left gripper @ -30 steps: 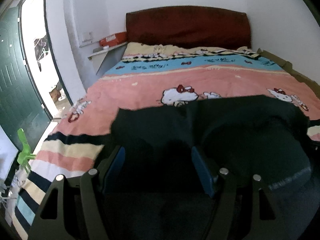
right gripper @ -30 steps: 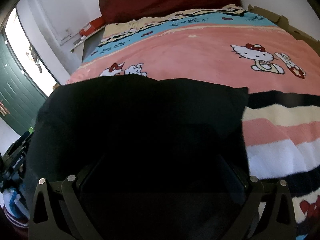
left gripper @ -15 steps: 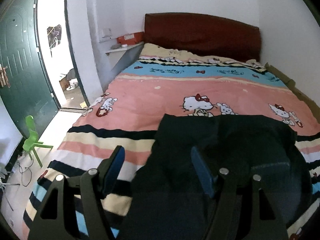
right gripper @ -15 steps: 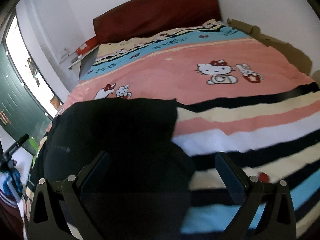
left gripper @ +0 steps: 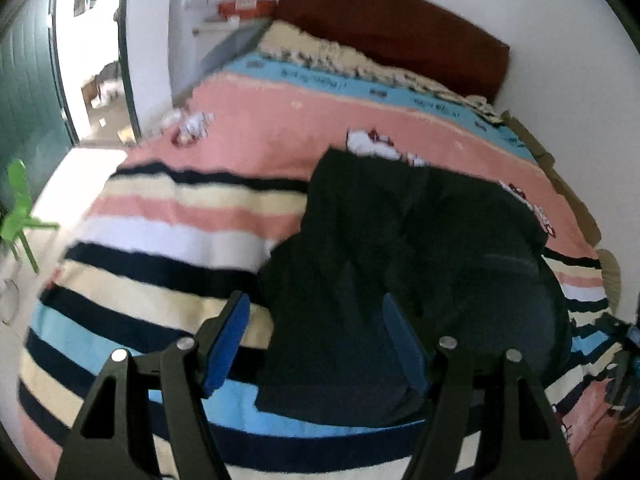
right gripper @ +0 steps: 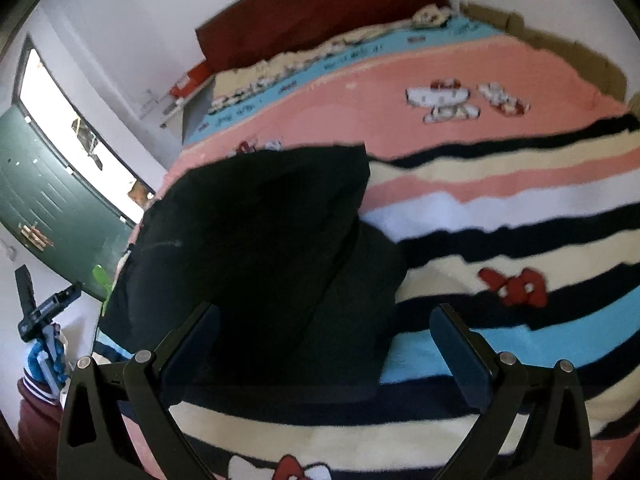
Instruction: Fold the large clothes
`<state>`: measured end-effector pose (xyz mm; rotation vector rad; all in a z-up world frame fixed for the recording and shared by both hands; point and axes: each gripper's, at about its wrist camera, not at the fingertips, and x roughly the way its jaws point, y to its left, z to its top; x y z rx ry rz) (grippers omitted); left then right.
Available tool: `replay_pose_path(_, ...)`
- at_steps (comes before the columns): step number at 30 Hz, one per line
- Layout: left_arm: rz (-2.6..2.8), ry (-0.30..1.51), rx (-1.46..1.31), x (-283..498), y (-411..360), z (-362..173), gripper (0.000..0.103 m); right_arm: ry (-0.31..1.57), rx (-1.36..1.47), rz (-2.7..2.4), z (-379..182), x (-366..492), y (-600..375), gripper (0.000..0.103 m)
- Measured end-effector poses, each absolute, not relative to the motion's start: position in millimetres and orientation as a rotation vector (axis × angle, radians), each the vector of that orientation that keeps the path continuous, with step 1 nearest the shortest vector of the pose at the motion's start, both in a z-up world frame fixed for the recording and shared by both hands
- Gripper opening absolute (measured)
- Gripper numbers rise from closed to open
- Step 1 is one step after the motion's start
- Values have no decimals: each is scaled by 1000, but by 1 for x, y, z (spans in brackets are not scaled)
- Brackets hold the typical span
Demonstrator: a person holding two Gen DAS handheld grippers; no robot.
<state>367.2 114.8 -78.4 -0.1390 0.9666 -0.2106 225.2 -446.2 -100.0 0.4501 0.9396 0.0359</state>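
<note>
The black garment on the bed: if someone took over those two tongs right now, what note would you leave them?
Left tongs: open, holding nothing, above the black garment.
Right tongs: open, empty, over the garment's near edge.
Garment: lies in a folded heap on the striped blanket, untouched by either tongs.
Done: it looks at least partly folded.
Left: probably one more fold, then smoothing; hard to judge, the cloth is dark.

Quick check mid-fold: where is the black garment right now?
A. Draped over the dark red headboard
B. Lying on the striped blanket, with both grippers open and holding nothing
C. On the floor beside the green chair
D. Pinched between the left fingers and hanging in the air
B: the black garment lies flat on the striped blanket, while the left gripper and right gripper stand open above it with nothing between their fingers.
</note>
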Motion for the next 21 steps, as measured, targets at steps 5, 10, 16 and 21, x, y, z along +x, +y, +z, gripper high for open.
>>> replay_pose_path(5,-267,1086,-154,405,106,-132,68,1035,455,48,-150,265,-443,102)
replay_pose_path(10,-363,1171,-253,440,120,-178,79,1106,506,95,-190,298,-447,102)
replay_pose_path(16,-487,1255,-439,458,140,-231,103,1201,710,269,-245,326,-455,102)
replay_pose_path(21,-522,1238,-476,449,137,-232,103,1194,817,326,-256,327,-452,103)
